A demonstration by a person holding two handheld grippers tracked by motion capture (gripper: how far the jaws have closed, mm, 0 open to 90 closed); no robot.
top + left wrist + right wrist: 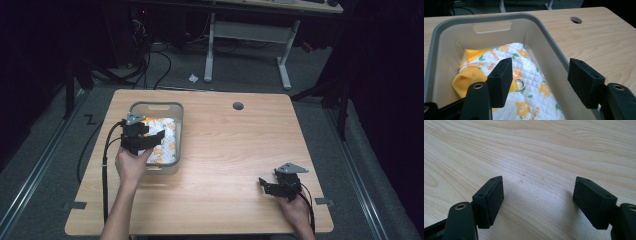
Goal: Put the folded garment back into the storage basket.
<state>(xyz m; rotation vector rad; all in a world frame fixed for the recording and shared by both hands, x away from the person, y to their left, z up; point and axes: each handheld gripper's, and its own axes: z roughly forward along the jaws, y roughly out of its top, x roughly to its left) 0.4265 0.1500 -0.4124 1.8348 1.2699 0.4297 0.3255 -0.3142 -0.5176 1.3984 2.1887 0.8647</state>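
A grey plastic bin [176, 131] [549, 40] stands on the left half of the wooden table [235, 150]. Inside it lies a white quilted cloth [164, 131] [534, 85] printed with orange flowers, with orange trim and a small metal ring [519, 84]. My left gripper [144, 141] [540, 83] hovers over the bin's near end, open, one jaw above the cloth and the other above the bin's right wall. My right gripper [274, 184] [537, 200] rests low over bare wood near the table's front right, open with nothing between its jaws.
A round cable hole [238, 106] [576, 20] is cut in the table near its far edge. Beyond the table stands a white-legged desk [247, 35], with cables on the dark floor. Black cables trail from both grippers off the table's front.
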